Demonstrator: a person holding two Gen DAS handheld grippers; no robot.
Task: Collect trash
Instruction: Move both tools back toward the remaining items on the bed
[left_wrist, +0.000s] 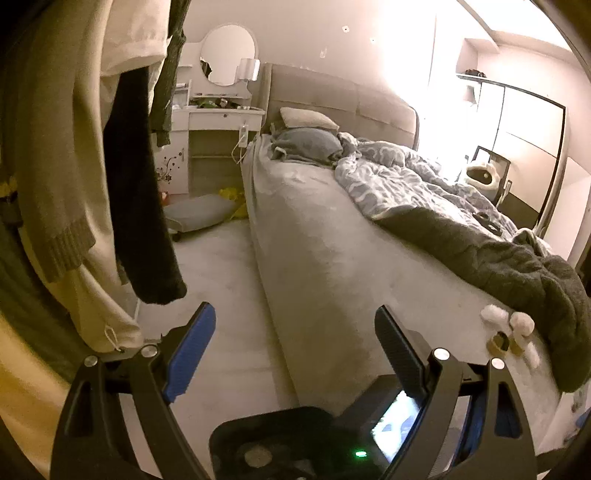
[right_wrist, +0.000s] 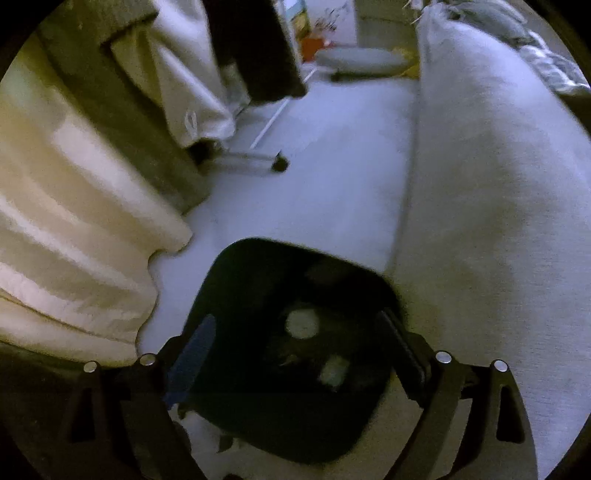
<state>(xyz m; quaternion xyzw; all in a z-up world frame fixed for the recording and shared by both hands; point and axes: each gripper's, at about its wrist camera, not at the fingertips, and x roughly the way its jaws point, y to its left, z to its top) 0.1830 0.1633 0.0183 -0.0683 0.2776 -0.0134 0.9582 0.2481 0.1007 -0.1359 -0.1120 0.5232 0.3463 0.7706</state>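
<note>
A black trash bin (right_wrist: 291, 354) stood on the pale floor (right_wrist: 314, 177) beside the bed (right_wrist: 480, 192), holding a round whitish disc (right_wrist: 302, 324) and a pale crumpled scrap (right_wrist: 334, 371) among darker, blurred litter. The right gripper (right_wrist: 299, 354) hung over its mouth, fingers wide, nothing between them. The left gripper (left_wrist: 295, 350), fingers equally wide and empty, looked across the bedroom; only its view showed white cotton balls (left_wrist: 493, 315) and a small jar (left_wrist: 498, 341) near the mattress edge (left_wrist: 332, 258), a rumpled duvet (left_wrist: 424, 184) and a vanity desk (left_wrist: 221, 114). The bin's rim (left_wrist: 269, 421) appeared there too.
</note>
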